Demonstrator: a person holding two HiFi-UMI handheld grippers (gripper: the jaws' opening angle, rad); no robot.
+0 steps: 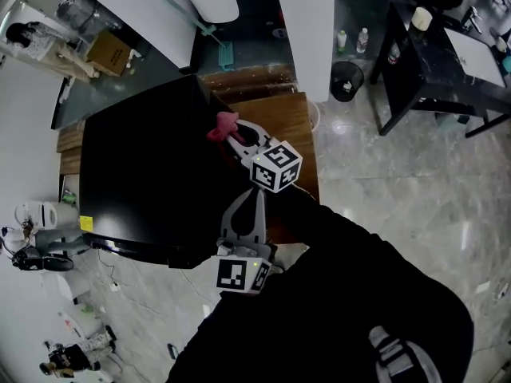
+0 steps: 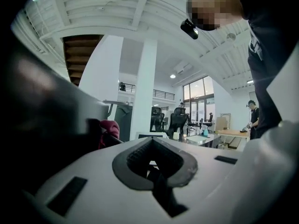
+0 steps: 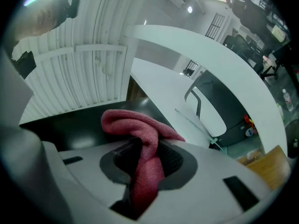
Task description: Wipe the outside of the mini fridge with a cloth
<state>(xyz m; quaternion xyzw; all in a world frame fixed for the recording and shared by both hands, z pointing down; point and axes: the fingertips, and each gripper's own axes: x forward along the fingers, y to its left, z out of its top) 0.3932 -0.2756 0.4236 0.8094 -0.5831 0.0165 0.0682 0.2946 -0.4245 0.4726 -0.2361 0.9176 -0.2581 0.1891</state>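
One pink cloth [image 1: 222, 124], pinched in the right tool [image 1: 232, 132], sits at the mini fridge [image 1: 144, 182] edge; left tool [image 1: 259, 193] closed, empty.

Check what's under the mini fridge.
A wooden surface shows past the mini fridge at its far and right sides. The fridge body covers everything directly beneath, so its footing can't be seen.

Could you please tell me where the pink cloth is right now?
The cloth is clamped in the right hand-held gripper, near the middle of the head view, at the far right corner of the black fridge.
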